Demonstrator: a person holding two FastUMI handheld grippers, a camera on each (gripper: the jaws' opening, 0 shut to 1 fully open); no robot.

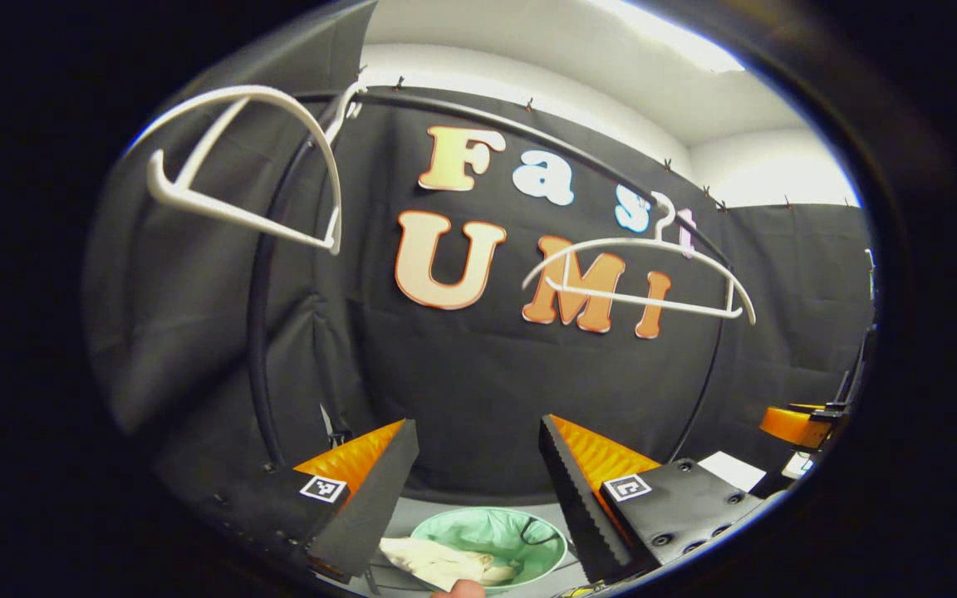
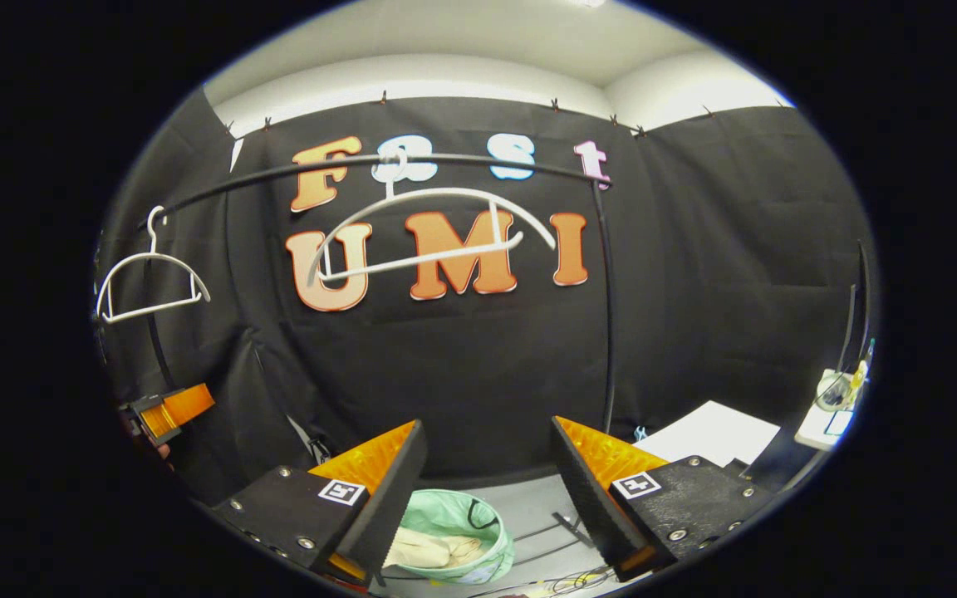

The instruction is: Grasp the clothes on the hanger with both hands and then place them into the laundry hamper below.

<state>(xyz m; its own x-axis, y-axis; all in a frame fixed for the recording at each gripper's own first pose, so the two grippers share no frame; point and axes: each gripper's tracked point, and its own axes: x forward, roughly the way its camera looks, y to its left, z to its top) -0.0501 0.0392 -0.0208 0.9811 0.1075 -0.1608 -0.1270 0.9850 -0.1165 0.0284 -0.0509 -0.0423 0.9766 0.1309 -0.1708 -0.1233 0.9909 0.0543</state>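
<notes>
I hold the left gripper (image 1: pixel 478 490) and the right gripper (image 2: pixel 487 490) spread wide, both empty, above the laundry hamper (image 2: pixel 491 544). The cream clothes (image 2: pixel 433 550) lie crumpled inside it, near its left wall. My judgement: the drop is done; I should lift straight up, clear of the rim. Both thin white hangers (image 2: pixel 424 232) (image 2: pixel 149 286) hang bare on the curved black rail (image 2: pixel 296 170). The hamper is round, with a pale green, soft-looking lining.

Bright ceiling light (image 1: pixel 661 33) glare, dim booth, strong fisheye edge warping
</notes>
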